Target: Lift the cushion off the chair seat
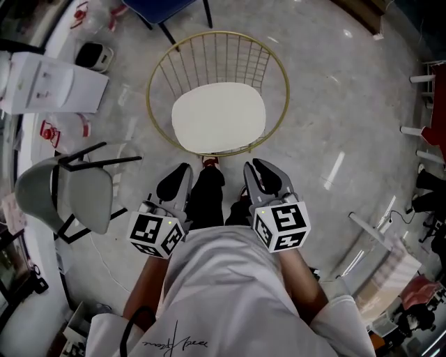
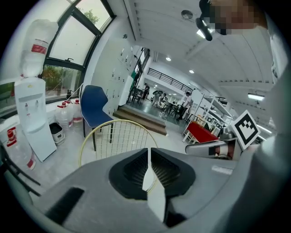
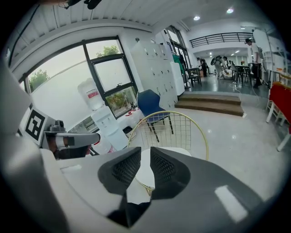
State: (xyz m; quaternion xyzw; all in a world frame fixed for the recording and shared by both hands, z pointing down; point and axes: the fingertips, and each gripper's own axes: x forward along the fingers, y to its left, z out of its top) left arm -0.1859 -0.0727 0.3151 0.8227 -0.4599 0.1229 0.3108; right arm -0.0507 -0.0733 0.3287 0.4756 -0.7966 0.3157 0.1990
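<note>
Legs of the wire chair (image 1: 216, 59): hidden beneath its cushion (image 1: 219, 116). Blue chair (image 1: 164, 7) beyond the wire chair: cut off by the top edge. Left gripper view: cushion almost wholly masked by the left hand-held gripper (image 2: 148, 157), one sliver showing.

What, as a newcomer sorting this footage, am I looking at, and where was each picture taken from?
A person holds a two-jaw gripper in each hand: the left gripper is shut, the right gripper slightly open, both empty. The marker cubes are parts of them. The downward picture comes from a camera on the person's head; the other two from cameras riding on each gripper. On the grey floor ahead stands a round gold wire chair with an off-white oval cushion on its seat.
</note>
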